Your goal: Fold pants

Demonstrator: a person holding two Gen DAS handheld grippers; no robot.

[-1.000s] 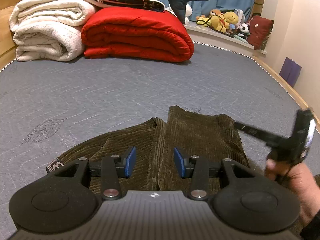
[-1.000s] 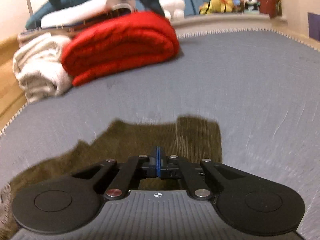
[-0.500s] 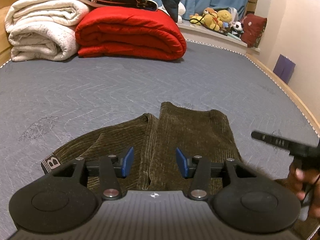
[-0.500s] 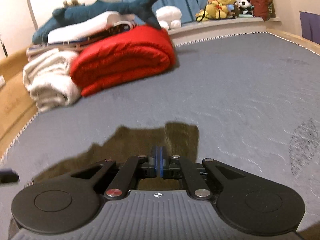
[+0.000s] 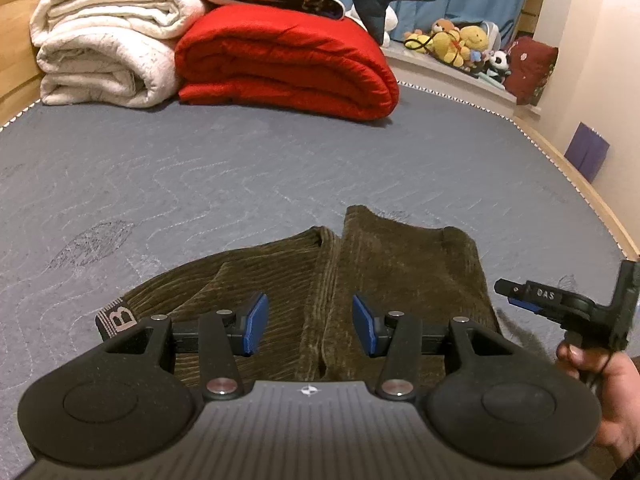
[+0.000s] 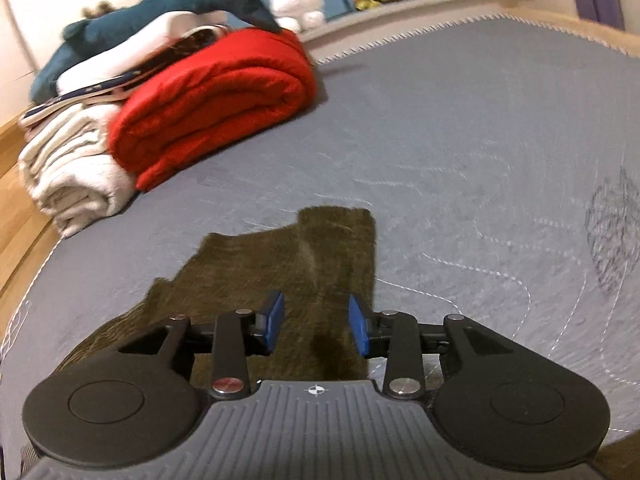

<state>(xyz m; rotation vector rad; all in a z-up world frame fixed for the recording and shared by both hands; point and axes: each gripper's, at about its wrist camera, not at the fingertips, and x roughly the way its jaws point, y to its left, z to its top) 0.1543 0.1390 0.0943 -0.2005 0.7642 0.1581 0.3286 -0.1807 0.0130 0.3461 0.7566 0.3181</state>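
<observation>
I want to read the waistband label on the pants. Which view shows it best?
The left wrist view: the waistband label with its letter B lies sharp at the left edge of the pants. The right wrist view shows the pants blurred, and no label can be made out.

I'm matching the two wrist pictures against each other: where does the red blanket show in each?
Left wrist view: the red blanket lies top centre, at the far end of the bed, right of the white blanket.
Right wrist view: the red blanket is upper left, tilted, again beside the white blanket.
Shared landmark: the brown pants lie just beyond the fingers in both.
</observation>
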